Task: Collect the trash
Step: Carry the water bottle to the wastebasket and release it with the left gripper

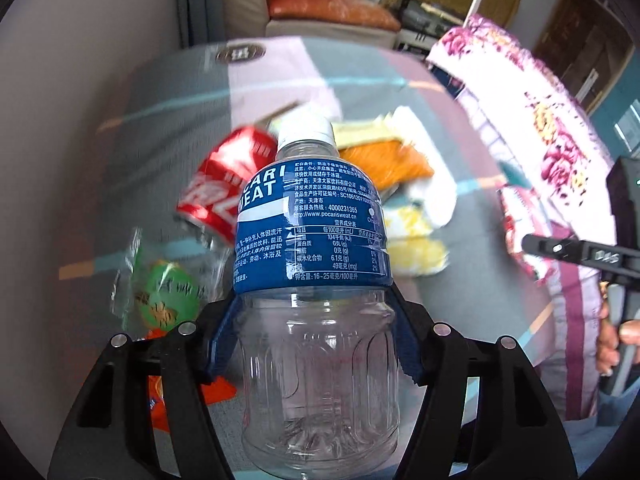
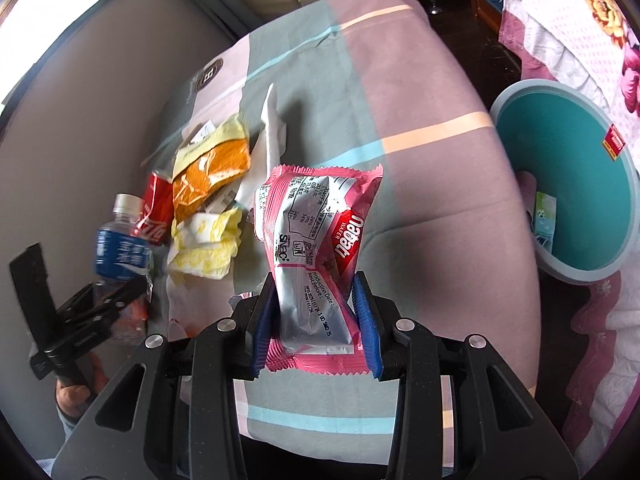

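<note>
My left gripper point(image 1: 316, 340) is shut on a clear plastic bottle point(image 1: 316, 220) with a blue label and white cap, gripped around its lower body. My right gripper point(image 2: 316, 320) is shut on a pink wafer wrapper point(image 2: 316, 216), held up above the striped bed sheet point(image 2: 420, 80). On the sheet lie a red cola can point(image 2: 154, 208), an orange wrapper point(image 2: 208, 172), crumpled yellow-white paper point(image 2: 204, 244) and a white tissue point(image 2: 274, 132). The left wrist view adds a clear bag with a green print point(image 1: 168, 300). A teal bin point(image 2: 572, 184) stands off the bed's right side, some litter inside.
A floral quilt point(image 1: 540, 120) is heaped along the bed's right side. A grey wall point(image 2: 80, 120) borders the left side. Beyond the bed's far end stands a sofa with an orange cushion point(image 1: 320, 12). A person's hand point(image 1: 616, 340) holds the right gripper's handle.
</note>
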The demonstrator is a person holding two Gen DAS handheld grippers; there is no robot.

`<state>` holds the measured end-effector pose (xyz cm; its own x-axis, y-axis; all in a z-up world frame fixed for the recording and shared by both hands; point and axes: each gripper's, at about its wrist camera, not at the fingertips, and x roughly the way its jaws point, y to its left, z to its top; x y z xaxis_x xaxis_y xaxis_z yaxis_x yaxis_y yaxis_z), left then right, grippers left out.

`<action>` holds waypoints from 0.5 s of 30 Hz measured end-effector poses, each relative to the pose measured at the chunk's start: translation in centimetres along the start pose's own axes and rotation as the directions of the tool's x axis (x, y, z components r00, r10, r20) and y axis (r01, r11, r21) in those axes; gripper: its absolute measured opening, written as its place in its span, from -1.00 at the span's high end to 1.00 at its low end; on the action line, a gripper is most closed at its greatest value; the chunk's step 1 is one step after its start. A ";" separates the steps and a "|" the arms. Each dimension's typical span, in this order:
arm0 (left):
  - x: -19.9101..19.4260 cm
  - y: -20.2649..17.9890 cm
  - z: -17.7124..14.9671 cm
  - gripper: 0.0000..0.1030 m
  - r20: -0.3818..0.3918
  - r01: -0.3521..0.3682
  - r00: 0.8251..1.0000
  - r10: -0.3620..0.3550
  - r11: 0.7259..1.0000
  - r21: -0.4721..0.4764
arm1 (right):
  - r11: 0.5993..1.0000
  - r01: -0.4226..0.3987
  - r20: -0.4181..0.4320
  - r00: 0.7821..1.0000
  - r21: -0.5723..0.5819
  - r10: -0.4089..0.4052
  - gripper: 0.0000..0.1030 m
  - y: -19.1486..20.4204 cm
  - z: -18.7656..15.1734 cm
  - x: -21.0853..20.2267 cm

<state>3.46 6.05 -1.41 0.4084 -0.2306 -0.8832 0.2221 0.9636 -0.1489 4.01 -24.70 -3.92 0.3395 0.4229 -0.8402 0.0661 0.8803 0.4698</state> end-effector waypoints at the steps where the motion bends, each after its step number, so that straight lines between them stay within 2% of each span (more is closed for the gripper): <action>1: -0.2 -0.3 0.2 -0.29 0.008 0.005 1.000 -0.005 1.000 0.005 | 1.000 -0.003 0.005 1.000 0.004 0.002 0.31 -0.2 0.1 -0.2; 7: 0.0 -4.0 2.1 -0.29 0.031 0.070 0.997 -0.072 0.996 0.051 | 0.999 -0.004 0.075 0.997 0.040 0.001 0.31 -2.4 0.8 -2.5; 15: 2.9 -12.5 5.2 -0.29 -0.003 0.171 0.985 -0.173 0.968 0.184 | 0.992 0.013 0.208 0.977 0.124 -0.038 0.31 -7.2 1.5 -7.4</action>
<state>6.51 -7.41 0.19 0.3607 -0.3936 -0.8456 0.4474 0.8685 -0.2135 2.46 -34.47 -0.61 0.5243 0.3349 -0.7829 0.1858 0.8523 0.4890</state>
